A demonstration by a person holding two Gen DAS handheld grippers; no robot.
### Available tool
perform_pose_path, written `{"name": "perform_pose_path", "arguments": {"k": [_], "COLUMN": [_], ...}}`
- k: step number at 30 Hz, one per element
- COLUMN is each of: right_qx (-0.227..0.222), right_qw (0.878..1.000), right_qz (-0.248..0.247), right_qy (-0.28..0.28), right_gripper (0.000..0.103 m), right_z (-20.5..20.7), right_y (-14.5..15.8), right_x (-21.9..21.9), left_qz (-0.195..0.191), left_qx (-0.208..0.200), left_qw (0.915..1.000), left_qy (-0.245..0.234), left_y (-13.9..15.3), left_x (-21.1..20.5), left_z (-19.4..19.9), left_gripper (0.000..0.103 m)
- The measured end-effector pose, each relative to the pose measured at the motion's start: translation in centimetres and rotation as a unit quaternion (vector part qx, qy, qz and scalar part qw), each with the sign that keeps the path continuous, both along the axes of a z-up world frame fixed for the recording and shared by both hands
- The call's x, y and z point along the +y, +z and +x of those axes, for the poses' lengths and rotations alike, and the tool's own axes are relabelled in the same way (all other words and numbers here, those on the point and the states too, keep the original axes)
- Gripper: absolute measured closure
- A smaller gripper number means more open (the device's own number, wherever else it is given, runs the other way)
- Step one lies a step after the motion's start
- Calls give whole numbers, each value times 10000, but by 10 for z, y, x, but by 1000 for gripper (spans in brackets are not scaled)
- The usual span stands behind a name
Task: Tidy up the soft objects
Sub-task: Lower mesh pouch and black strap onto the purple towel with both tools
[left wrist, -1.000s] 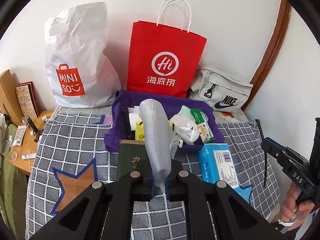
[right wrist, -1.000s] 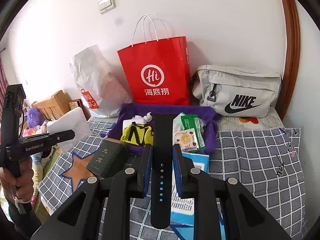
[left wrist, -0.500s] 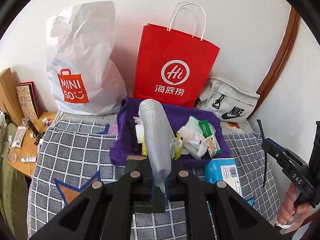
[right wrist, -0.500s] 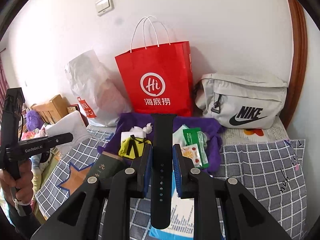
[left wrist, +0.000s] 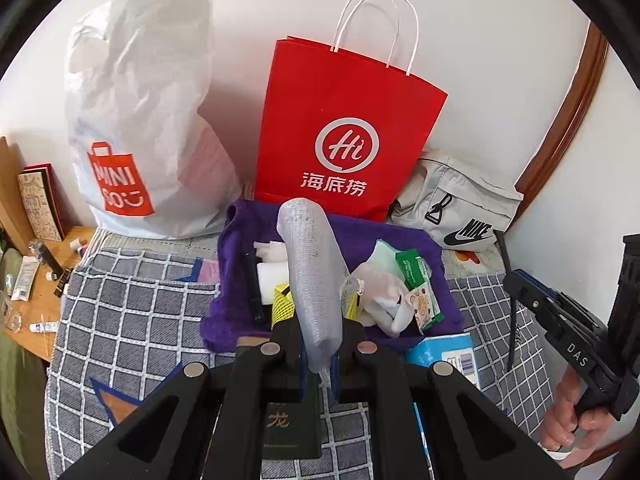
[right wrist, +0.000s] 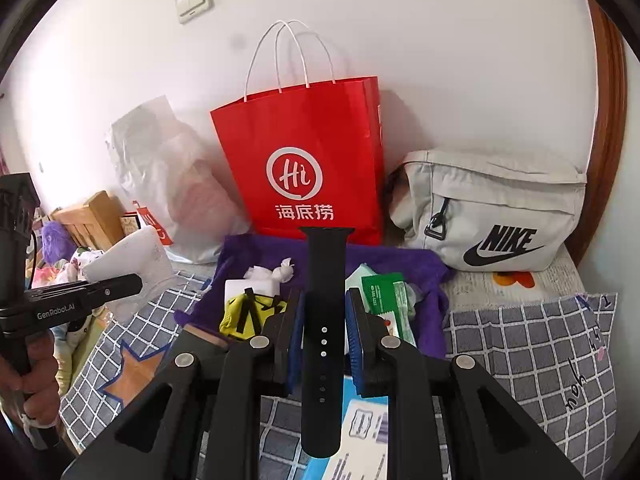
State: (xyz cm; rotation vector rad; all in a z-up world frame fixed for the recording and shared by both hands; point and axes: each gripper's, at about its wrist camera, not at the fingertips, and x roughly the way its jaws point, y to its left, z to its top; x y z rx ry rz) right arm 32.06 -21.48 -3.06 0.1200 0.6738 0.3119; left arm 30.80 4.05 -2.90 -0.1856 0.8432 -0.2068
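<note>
My left gripper is shut on a translucent grey mesh strip that stands up between its pads. My right gripper is shut on a black watch strap, held upright. Both hover over a checked blanket, just short of a purple cloth piled with small items: white wads, a yellow pouch, green packets. The right gripper's body shows at the right edge of the left wrist view; the left gripper shows at the left edge of the right wrist view.
A red paper bag, a white Miniso bag and a grey Nike pouch stand against the wall behind the cloth. A dark green booklet and a blue tissue pack lie under the grippers. A cluttered wooden side table is at left.
Both grippers have moved forward toward the purple cloth and the bags, which now look larger and nearer. Each still holds its strip as before.
</note>
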Motion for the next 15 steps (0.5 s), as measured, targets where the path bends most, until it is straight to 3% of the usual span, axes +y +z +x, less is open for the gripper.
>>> {"name": "perform_pose_path", "arguments": {"k": [15], "right_qx": [6], "right_qw": [10000], "right_qz": [28], "right_qy": [61], "right_gripper": [83], "right_z": [45], "right_y": [-4], "right_x": [9], "left_qz": [-132], "left_qx": [57], "left_qw": [9998], "left_qy": [-106], "left_y": [-4], "left_x": [-14], "left_z": [46], "left_gripper": [95]}}
